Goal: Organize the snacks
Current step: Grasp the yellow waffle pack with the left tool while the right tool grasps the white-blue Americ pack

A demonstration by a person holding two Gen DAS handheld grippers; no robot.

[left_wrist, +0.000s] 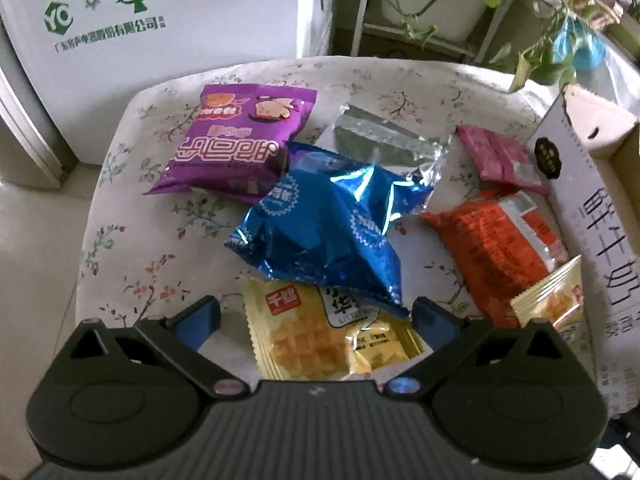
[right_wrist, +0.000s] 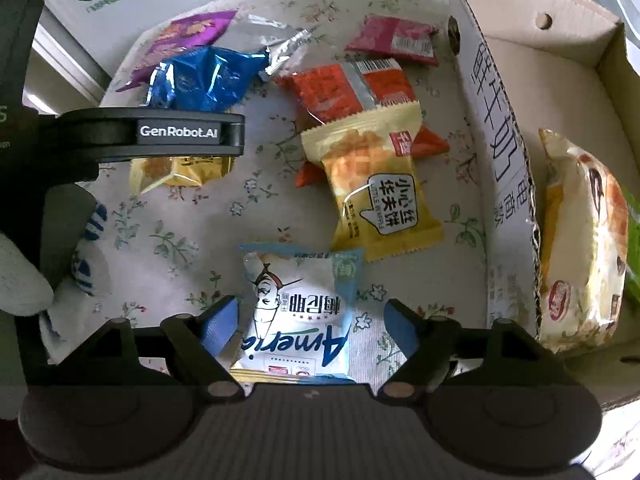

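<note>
My right tool [right_wrist: 310, 320] straddles the white-and-blue snack packet [right_wrist: 298, 312] on the floral counter [right_wrist: 180, 240], pads clear of it, released. At one o'clock a yellow waffle packet [right_wrist: 376, 184] overlaps the orange packet [right_wrist: 340, 92]; the cardboard box [right_wrist: 504, 152] walls off three o'clock (one bread packet [right_wrist: 584, 240] inside). My left tool [left_wrist: 316, 316] hangs open over another waffle packet [left_wrist: 320, 344], the blue foil bag [left_wrist: 328, 220] crowding twelve o'clock.
</note>
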